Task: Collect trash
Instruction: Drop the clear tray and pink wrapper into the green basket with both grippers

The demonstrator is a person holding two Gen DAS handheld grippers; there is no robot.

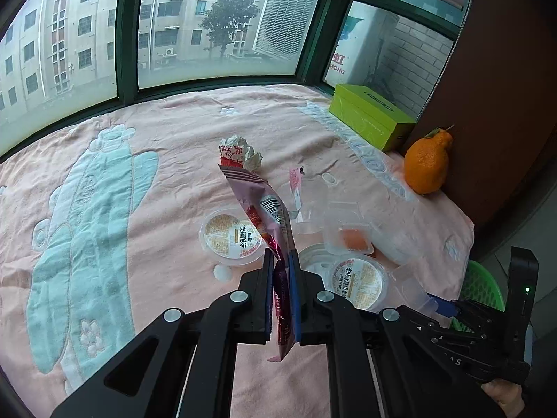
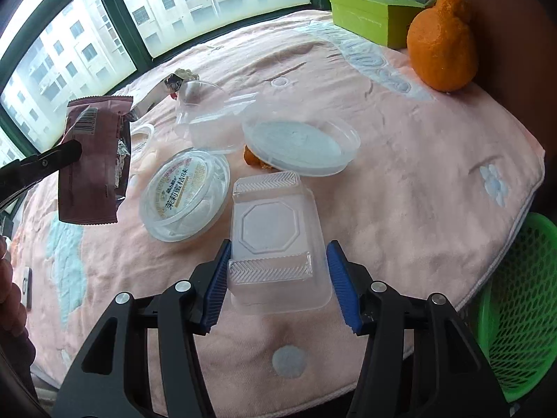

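Note:
My left gripper [image 1: 281, 261] is shut on a maroon snack wrapper [image 1: 268, 216] and holds it above the pink towel; the wrapper also shows at the left of the right wrist view [image 2: 92, 160]. My right gripper [image 2: 276, 275] is open, its blue pads on either side of a clear rectangular plastic tray [image 2: 275, 240] that lies on the towel. Round lidded cups [image 1: 231, 237] [image 2: 186, 195], clear lids [image 2: 301, 146] and a crumpled paper [image 1: 240, 151] lie scattered in the middle.
A green mesh basket [image 2: 518, 313] stands off the table's right edge. An orange citrus fruit [image 2: 440, 41] and a green box [image 2: 369, 17] sit at the back right by the brown wall. Windows run behind the towel-covered table [image 1: 139, 174].

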